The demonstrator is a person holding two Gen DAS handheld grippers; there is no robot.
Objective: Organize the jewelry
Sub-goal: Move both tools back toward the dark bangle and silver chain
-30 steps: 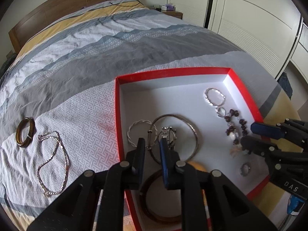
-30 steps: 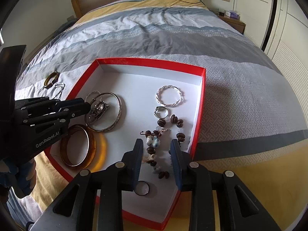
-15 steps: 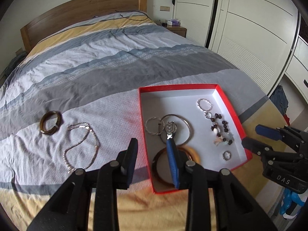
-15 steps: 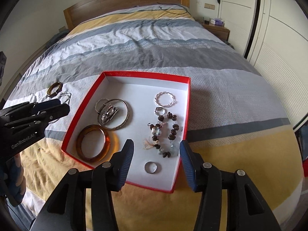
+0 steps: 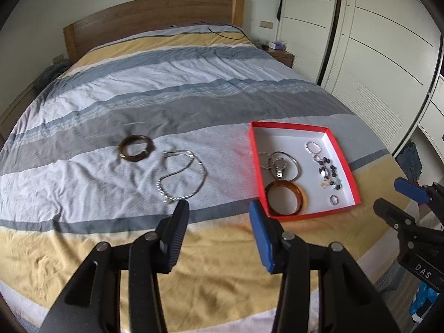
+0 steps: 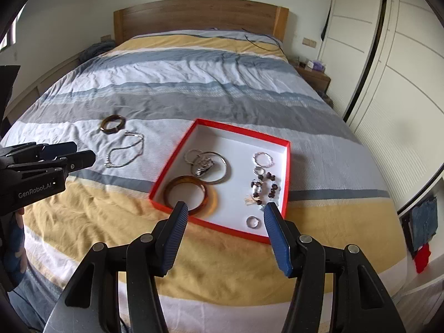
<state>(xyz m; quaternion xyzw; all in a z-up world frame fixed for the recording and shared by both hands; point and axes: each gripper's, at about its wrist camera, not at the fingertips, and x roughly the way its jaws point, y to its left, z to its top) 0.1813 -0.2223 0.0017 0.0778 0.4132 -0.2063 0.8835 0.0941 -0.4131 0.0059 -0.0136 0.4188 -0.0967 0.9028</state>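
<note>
A red box (image 5: 287, 124) (image 6: 244, 131) with a white inside lies on the bed. It holds an amber bangle (image 5: 301, 194) (image 6: 212, 198), silver bangles and a watch (image 5: 279, 166) (image 6: 204, 165), a beaded bracelet (image 6: 263, 186), a twisted silver bracelet (image 6: 263, 158) and a small ring (image 6: 253, 221). A brown bangle (image 5: 135, 148) (image 6: 112, 123) and a silver chain necklace (image 5: 183, 176) (image 6: 126, 154) lie on the duvet left of the box. My left gripper (image 5: 219, 222) is open and empty, above the bed's foot. My right gripper (image 6: 226, 219) is open and empty, in front of the box.
The striped duvet (image 5: 166, 91) covers the bed up to a wooden headboard (image 6: 199, 16). White wardrobe doors (image 5: 374, 41) stand along the right. A bedside table (image 6: 315, 73) sits by the headboard. A black cable (image 6: 260, 40) lies near the pillows.
Both grippers pulled back and up from the box and opened wider. The left gripper let go of the watch, which now lies in the box among the silver bangles.
</note>
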